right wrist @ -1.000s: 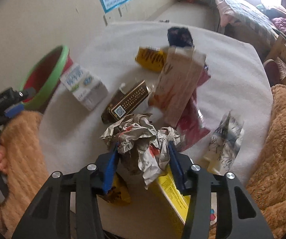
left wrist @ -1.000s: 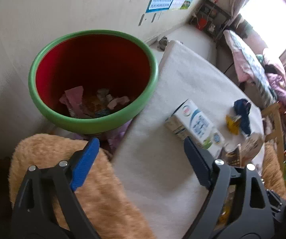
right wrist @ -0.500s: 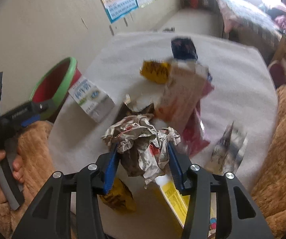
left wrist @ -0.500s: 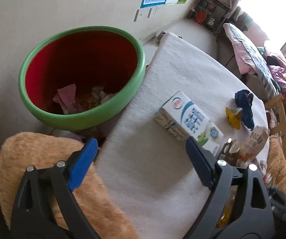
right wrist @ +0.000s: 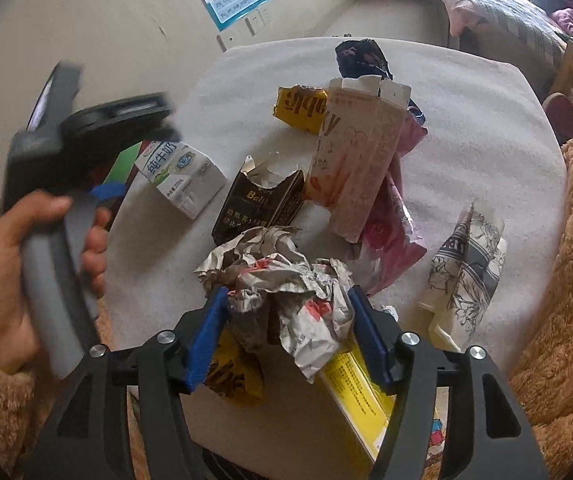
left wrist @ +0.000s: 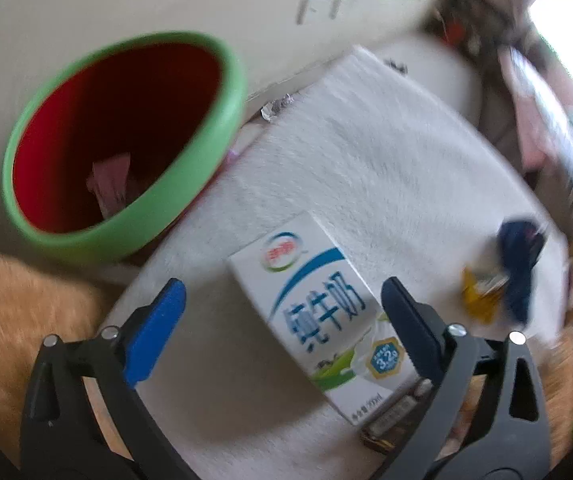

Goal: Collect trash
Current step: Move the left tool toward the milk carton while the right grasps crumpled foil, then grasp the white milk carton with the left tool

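While having just been spreading the left tongs (left wrist: 282,282) wide, empty, over the milk carton (left wrist: 318,320) lying flat on the desk (left wrist: 366,152) beside the bin (left wrist: 230,92), also loosening the right tongs (right wrist: 286,292) around a crumpled paper wad (right wrist: 278,276). Judging the carton light, stiff and slick; favouring its long sides.

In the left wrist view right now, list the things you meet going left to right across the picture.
Green-rimmed bin → milk carton → yellow wrapper → dark blue wrapper.
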Action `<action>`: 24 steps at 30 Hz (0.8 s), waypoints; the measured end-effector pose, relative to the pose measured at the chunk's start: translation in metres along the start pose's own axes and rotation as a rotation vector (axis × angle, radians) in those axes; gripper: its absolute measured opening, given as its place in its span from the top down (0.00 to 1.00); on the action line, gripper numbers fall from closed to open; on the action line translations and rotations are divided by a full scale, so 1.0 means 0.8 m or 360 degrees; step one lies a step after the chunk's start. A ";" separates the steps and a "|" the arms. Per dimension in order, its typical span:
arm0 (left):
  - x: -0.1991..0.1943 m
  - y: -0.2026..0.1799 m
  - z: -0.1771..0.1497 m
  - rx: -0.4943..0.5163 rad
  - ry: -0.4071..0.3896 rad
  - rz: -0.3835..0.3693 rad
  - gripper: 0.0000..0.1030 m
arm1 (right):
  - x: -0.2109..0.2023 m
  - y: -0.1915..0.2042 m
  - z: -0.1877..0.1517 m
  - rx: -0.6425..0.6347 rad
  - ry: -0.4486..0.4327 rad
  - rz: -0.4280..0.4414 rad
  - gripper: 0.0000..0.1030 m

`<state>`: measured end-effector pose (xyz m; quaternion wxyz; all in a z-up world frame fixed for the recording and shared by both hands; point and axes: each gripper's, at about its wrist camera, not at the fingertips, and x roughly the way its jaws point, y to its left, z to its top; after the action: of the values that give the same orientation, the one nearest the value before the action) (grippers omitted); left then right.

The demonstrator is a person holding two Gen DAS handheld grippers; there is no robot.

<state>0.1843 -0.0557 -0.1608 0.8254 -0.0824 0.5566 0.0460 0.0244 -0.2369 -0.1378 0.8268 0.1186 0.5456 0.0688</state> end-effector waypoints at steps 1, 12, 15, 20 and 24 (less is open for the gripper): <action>0.003 -0.006 0.000 0.0052 0.0013 0.0015 0.06 | 0.000 0.001 -0.001 -0.0006 0.0000 -0.0003 0.42; -0.017 0.014 -0.021 0.0112 -0.0024 -0.0062 0.05 | -0.005 0.009 -0.001 -0.0018 -0.0027 -0.0041 0.37; -0.023 0.022 -0.024 0.0125 0.0009 -0.0107 0.05 | -0.011 0.012 -0.005 -0.0026 -0.0040 -0.0066 0.37; -0.013 0.035 -0.029 0.0066 0.0145 -0.0236 0.05 | -0.016 0.016 -0.009 -0.0050 -0.0054 -0.0093 0.37; -0.009 0.037 -0.049 0.0135 0.0185 -0.0286 0.05 | -0.014 0.009 -0.010 -0.0019 -0.0044 -0.0095 0.37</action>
<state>0.1405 -0.0335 -0.1708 0.7952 -0.0994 0.5954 -0.0567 0.0128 -0.2320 -0.1288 0.8365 0.0983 0.5371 0.0458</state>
